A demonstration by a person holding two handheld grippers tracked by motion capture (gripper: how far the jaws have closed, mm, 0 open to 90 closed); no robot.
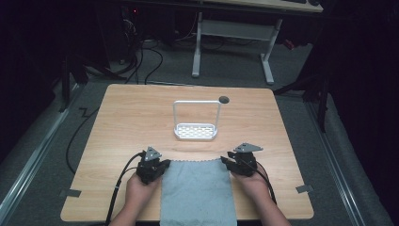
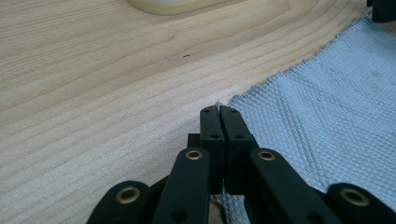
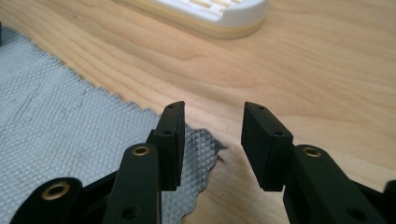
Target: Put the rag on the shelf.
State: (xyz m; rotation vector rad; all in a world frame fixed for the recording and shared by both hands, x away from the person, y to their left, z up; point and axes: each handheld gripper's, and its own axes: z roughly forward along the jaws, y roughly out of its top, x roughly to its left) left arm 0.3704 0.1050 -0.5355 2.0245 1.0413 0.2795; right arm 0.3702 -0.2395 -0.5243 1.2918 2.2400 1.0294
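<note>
A: High view status?
B: Grey cloth flat on the counter, near edge, hanging over it a bit. Left tongs at its far left corner, right tongs at its far right corner. A hand behind each. White rack with tall loop handle sits mid-counter, beyond the cloth, apart from it.

A: Left gripper view?
B: Left tongs closed, jaws pressed together right at the cloth corner. Cloth edge runs under them; looks pinched, can't confirm how much fabric is between. Rack base at top edge.

A: Right gripper view?
B: Right tongs open, clear gap between jaws. Cloth corner lies under the left jaw, reaching a little into the gap. Not gripped. Rack base ahead on bare wood.
</note>
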